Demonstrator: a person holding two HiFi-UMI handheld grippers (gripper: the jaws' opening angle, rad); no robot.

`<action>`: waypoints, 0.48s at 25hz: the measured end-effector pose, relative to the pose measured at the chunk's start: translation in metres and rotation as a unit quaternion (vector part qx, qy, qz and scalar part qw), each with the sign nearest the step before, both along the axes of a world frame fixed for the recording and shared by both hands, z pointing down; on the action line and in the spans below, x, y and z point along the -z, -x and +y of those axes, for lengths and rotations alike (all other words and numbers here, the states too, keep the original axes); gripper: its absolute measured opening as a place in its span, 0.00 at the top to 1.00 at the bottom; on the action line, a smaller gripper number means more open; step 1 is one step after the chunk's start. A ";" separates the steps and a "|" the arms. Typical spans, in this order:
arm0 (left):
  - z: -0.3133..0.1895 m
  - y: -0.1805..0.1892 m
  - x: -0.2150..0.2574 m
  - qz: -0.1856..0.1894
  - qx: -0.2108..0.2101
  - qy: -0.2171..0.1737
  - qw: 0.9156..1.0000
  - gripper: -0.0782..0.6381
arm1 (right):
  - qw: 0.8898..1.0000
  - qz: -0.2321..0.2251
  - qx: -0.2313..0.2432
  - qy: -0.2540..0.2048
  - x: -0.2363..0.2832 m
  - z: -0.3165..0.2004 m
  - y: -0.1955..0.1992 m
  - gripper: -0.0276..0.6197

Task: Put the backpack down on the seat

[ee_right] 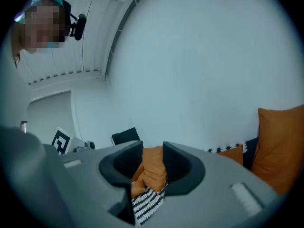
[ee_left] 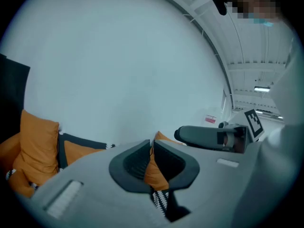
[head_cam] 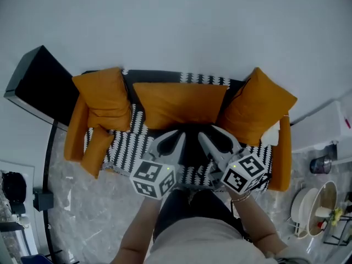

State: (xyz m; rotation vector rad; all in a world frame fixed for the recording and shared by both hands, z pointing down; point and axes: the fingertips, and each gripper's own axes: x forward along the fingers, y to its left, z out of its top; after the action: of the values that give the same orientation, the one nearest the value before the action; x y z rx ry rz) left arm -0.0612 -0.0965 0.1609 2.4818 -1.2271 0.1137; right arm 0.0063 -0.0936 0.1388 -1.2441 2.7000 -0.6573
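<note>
A sofa seat (head_cam: pixel 124 147) with a black-and-white zigzag cover lies below me, with orange cushions (head_cam: pixel 179 103) along its back. A dark shape (head_cam: pixel 191 150), possibly the backpack, sits at the seat's middle between my two grippers; I cannot make out its outline. My left gripper (head_cam: pixel 177 135) (ee_left: pixel 152 144) hovers over the seat with its jaws nearly together and nothing between them. My right gripper (head_cam: pixel 212 139) (ee_right: pixel 153 148) hangs beside it, its jaws apart, with only an orange cushion (ee_right: pixel 151 167) showing through the gap.
A black cabinet (head_cam: pixel 38 87) stands left of the sofa. A white unit (head_cam: pixel 324 125) and a rack with dishes (head_cam: pixel 316 205) stand on the right. The pale wall rises behind the sofa, and marble floor (head_cam: pixel 82 213) lies in front.
</note>
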 end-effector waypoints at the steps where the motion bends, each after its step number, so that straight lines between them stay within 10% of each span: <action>1: 0.001 -0.001 0.009 0.003 -0.003 -0.009 1.000 0.85 | 1.000 -0.006 -0.002 -0.005 0.006 0.001 -0.001 0.76; 12: 0.021 -0.030 0.074 0.070 -0.058 -0.068 0.994 0.88 | 0.997 -0.072 0.012 -0.039 0.055 0.018 -0.010 0.95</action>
State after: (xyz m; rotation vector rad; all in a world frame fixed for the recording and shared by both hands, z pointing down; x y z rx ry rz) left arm -0.0317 -0.0753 0.0874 2.6275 -1.0656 -0.1166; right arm 0.0165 -0.0753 0.0836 -1.1043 2.5998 -0.6132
